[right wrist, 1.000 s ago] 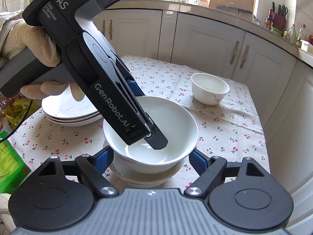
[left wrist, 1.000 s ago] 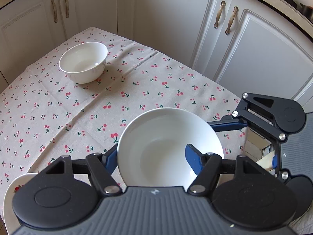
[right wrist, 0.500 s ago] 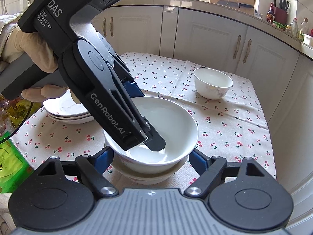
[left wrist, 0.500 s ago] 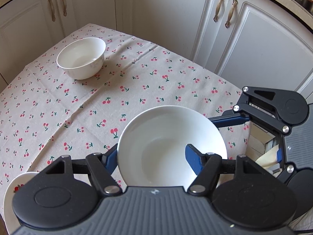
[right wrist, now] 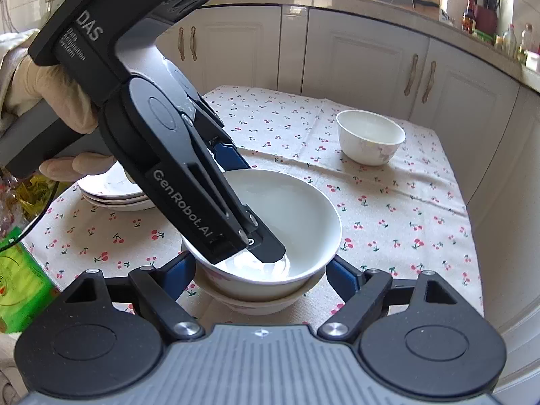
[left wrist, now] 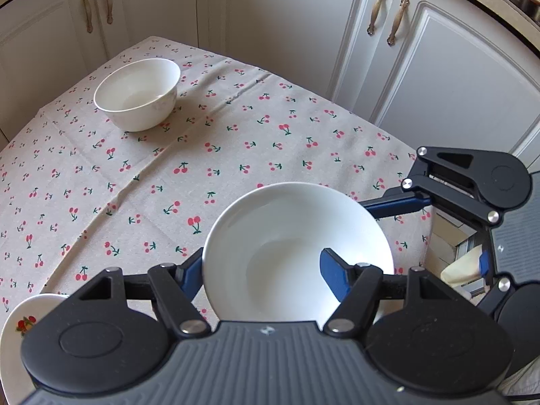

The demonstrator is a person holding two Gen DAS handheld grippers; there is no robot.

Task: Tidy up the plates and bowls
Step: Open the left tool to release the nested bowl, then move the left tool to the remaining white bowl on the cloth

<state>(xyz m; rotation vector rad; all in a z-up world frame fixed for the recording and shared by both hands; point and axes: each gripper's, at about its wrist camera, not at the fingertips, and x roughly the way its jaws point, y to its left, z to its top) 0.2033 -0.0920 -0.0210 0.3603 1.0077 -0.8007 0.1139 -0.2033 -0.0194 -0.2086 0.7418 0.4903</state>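
White bowl [left wrist: 297, 246] pinched by left claw [left wrist: 266, 270], right claw [right wrist: 260, 270] open, cherry-print tablecloth [left wrist: 236, 155], cream cabinets [left wrist: 455, 77].

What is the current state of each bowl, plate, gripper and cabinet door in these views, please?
Top bowl: upright, empty, nested in the lower bowl, its rim pinched by the left gripper.
Far bowl: upright, empty, alone on the tablecloth.
Plates: stacked.
Right gripper: open, fingers either side of the bowls.
Cabinet doors: closed.
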